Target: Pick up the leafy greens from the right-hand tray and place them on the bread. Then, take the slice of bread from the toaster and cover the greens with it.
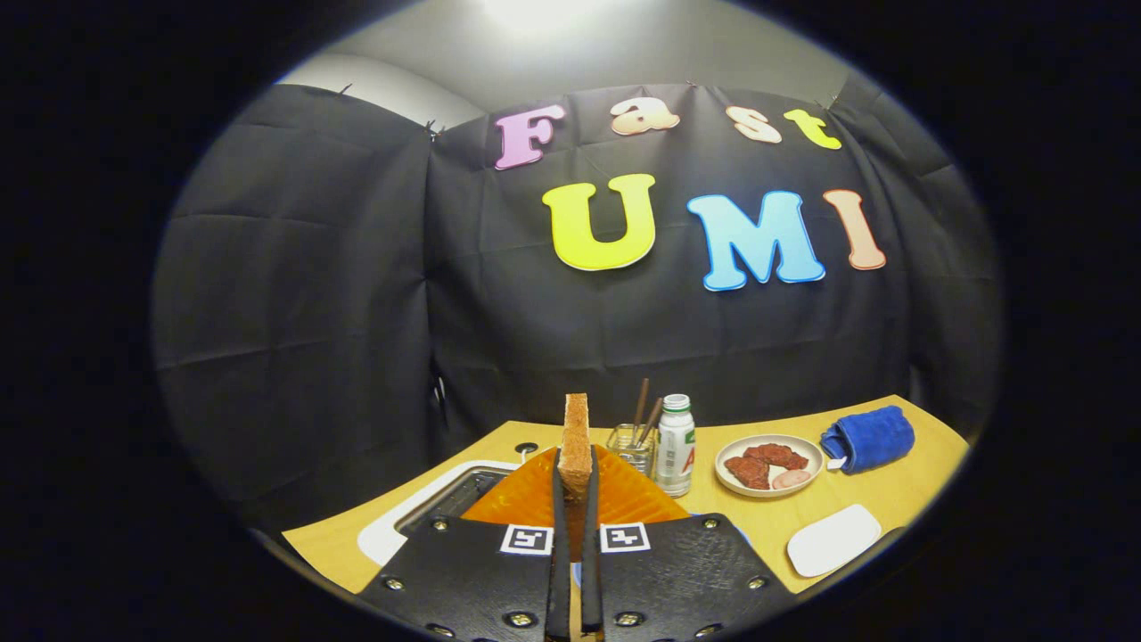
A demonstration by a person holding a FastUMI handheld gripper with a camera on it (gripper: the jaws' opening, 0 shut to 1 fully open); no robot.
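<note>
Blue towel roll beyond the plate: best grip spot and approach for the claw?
Claw is now shut on the bread slice, so that must be set down first. The blue towel roll lies on its side on the table, right of the plate. Probably come from above, fingers spanning the roll's mid-length across its round width; its soft bulk should compress.

The hand-held gripper sits at the bottom centre of the frame, its two fingers nearly closed and pressing on a slice of bread that stands upright on edge between them. Behind the slice lies an orange ribbed surface, with a white-rimmed tray to its left. On the wooden table, right of centre, stand a glass jar holding sticks and a white bottle. Further right are a plate of reddish meat pieces, a rolled blue cloth and a white pad.
</note>
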